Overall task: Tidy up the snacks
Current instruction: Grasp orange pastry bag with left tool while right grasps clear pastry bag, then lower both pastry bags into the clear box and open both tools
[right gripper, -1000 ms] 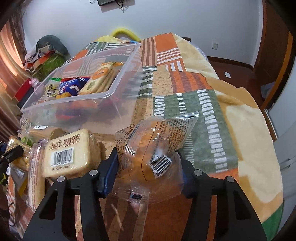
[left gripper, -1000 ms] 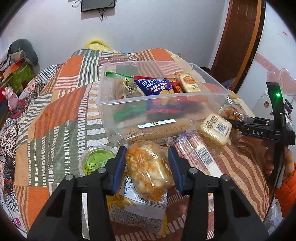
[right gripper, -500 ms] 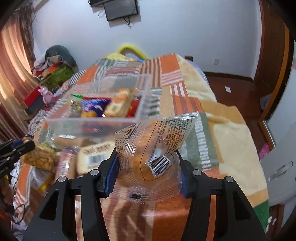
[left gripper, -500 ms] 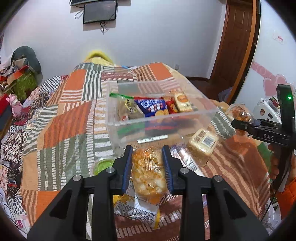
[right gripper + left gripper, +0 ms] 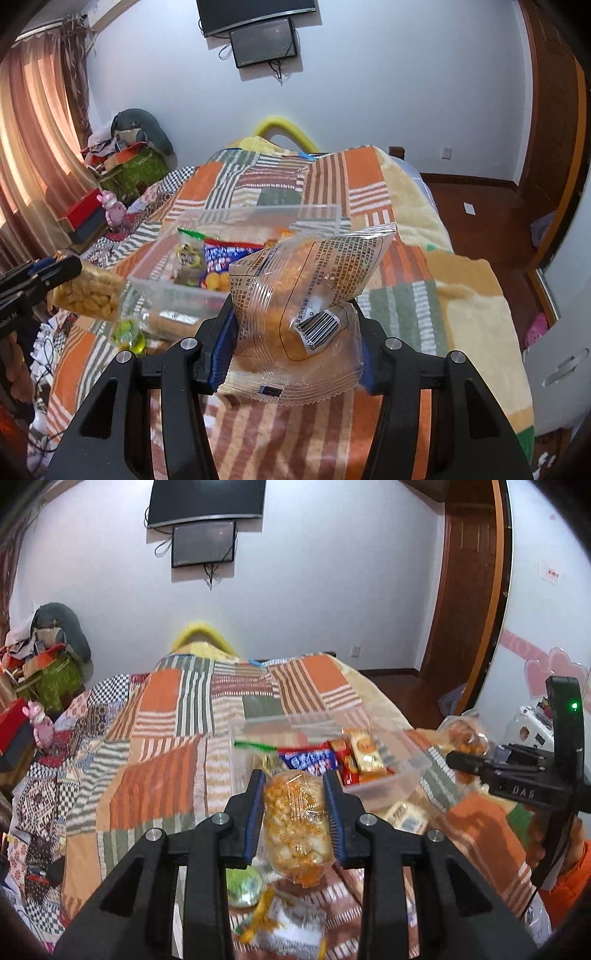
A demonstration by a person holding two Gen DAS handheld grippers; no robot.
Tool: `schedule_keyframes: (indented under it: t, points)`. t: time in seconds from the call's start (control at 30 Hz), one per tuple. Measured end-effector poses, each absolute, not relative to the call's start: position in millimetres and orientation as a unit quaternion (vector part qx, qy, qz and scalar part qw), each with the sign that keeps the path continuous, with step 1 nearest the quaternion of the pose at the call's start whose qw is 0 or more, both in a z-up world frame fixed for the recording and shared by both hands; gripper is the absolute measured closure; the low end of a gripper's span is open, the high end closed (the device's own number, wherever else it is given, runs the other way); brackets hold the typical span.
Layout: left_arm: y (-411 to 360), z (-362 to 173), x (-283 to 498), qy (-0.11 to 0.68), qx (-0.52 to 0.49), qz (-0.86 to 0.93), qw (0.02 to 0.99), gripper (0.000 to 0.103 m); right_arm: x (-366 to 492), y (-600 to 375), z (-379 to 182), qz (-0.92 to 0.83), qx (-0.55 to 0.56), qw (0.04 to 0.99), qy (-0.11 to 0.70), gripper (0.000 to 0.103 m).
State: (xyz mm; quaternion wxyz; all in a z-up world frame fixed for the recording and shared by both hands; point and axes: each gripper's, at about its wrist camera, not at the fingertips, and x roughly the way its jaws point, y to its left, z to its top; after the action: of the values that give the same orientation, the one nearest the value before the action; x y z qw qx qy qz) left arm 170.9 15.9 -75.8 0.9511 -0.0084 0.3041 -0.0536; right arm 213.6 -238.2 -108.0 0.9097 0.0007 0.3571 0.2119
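Note:
My left gripper [image 5: 295,812] is shut on a clear bag of orange-yellow puffed snacks [image 5: 297,827], held above the bed in front of the clear plastic bin [image 5: 406,764]. The bin holds several snack packs, among them a blue pack [image 5: 308,759]. My right gripper [image 5: 295,339] is shut on a clear wrapped bread bun [image 5: 303,295] with a barcode, held above the bed, right of the bin [image 5: 166,291]. Each gripper shows in the other's view: the right one [image 5: 461,760], the left one with its snack bag [image 5: 88,291].
A patchwork quilt [image 5: 166,738] covers the bed. Loose snacks lie in front of the bin: a green jelly cup [image 5: 243,886], a yellow-white pack [image 5: 288,926], a wrapped cake [image 5: 406,818]. Clutter stands at the left wall [image 5: 125,166]. A door [image 5: 469,590] is on the right.
Both grippers have risen well above the bed with their snacks. The bin and loose snacks now look smaller and lower in both views.

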Motion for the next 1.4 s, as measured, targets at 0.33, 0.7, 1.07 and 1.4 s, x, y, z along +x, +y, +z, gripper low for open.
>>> schedule_keyframes:
  t: [0.33, 0.7, 1.07, 1.4]
  points:
    - [21.1, -78.3, 215.2, 0.298, -0.016, -0.046, 0.953, 0.072, 242.6, -219.6, -109.6, 0.211, -0.010, 0.914, 0.347, 0.053]
    - [15.7, -107.8, 264.6, 0.323, -0.033, -0.049, 0.945, 0.072, 277.3, -200.7, -137.7, 0.210, -0.029, 0.900, 0.380, 0.053]
    - [24.8, -147.6, 275.0, 0.381, -0.038, -0.046, 0.923, 0.071, 279.1, -195.9, -155.9, 0.218, -0.056, 0.886, 0.405, 0.052]
    - [38.5, -137.2, 249.3, 0.384, -0.023, -0.031, 0.923, 0.058, 262.8, -203.0, -140.9, 0.217, -0.066, 0.889, 0.398, 0.036]
